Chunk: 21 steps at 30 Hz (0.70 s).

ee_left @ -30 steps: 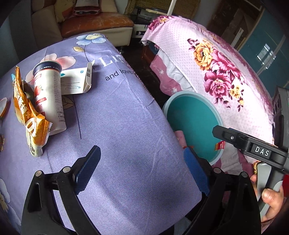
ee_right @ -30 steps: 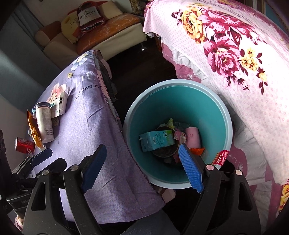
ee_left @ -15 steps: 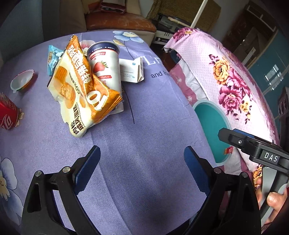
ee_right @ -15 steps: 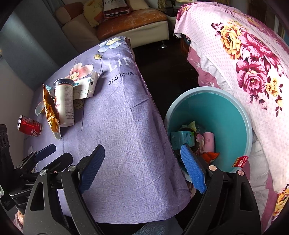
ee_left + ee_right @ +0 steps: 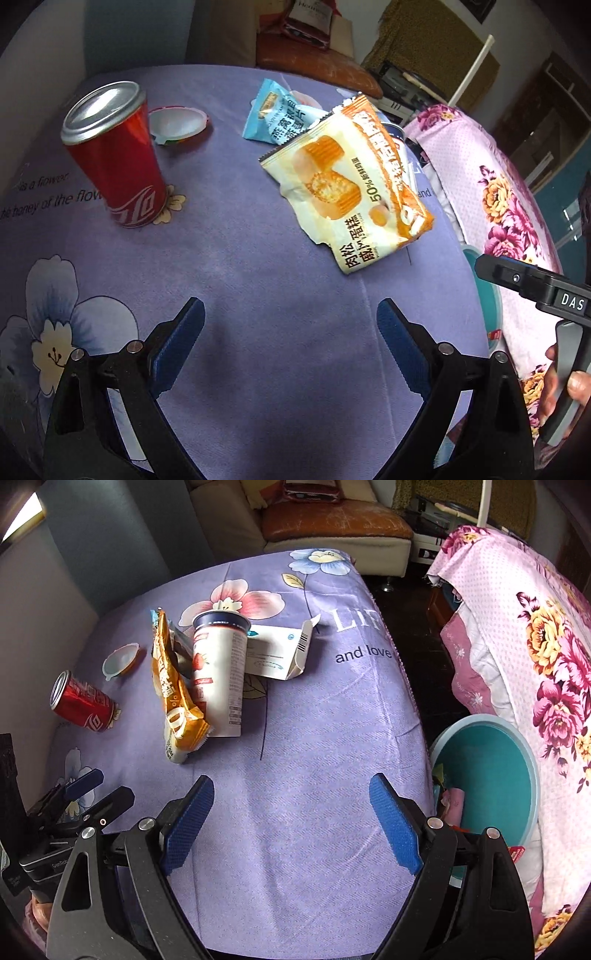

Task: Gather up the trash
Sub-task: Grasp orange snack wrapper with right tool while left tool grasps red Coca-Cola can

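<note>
Both views swung off teal bin, lower right of frame, onto bench. Left claw and right claw wide, empty. Orange snack wrapper mid-frame, red can upper left: next pickup likely.

The left wrist view looks low and close across the purple tablecloth toward the far sofa. The right wrist view sits higher, facing likewise; both share the orange snack bag.

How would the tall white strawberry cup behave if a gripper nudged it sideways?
The tall white strawberry cup looks narrow for its height, so it would probably tip. The orange snack wrapper leaning against it would likely flop over too.
</note>
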Motion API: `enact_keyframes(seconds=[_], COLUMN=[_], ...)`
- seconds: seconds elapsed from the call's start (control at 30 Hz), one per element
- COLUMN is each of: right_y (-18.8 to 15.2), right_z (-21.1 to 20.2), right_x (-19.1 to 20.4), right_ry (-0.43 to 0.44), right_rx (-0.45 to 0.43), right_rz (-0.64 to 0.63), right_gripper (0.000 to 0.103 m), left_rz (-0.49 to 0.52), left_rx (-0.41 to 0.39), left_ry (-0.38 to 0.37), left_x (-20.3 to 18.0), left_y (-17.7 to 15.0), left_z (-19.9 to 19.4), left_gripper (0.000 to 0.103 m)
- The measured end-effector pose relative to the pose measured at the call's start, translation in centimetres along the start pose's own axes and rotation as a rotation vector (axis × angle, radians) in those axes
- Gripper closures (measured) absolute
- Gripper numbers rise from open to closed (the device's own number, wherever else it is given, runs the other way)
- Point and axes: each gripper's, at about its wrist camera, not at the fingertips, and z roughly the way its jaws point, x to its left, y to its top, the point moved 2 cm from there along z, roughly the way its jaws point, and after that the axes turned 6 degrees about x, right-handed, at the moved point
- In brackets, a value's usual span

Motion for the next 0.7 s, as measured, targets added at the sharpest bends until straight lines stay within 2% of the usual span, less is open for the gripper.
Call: enact_keyframes(seconds=[0.3,0.43,0.57,0.7], right_y=[3.9,5.6,6.6,7.1], right_z=[1.7,2.4,3.3,5.0], right_x=[7.2,9.9,12.2,13.4], right_ry=[-0.011,-0.05,-0.127,-0.156], right_rx=[-0.006,-0.028,-0.078,-0.072], right_rz=[-0.162,-0.24,-0.339,-0.392], right_gripper=[0.021,0.021,0.021,0.021], left_rz=[-0.169,-0.209,-0.229,-0.255], left_rx=[-0.08,-0.089,-0.09,-0.084], left_ry=[0.023,0.029,0.037,0.042], left_x=[7.8,10.1,11.5,12.8], left_y=[0.8,1.0,0.7,0.3], left_z=[-2.4,-2.8,-3.0,-2.8], left_gripper=[0.008,0.007,0.007,0.007])
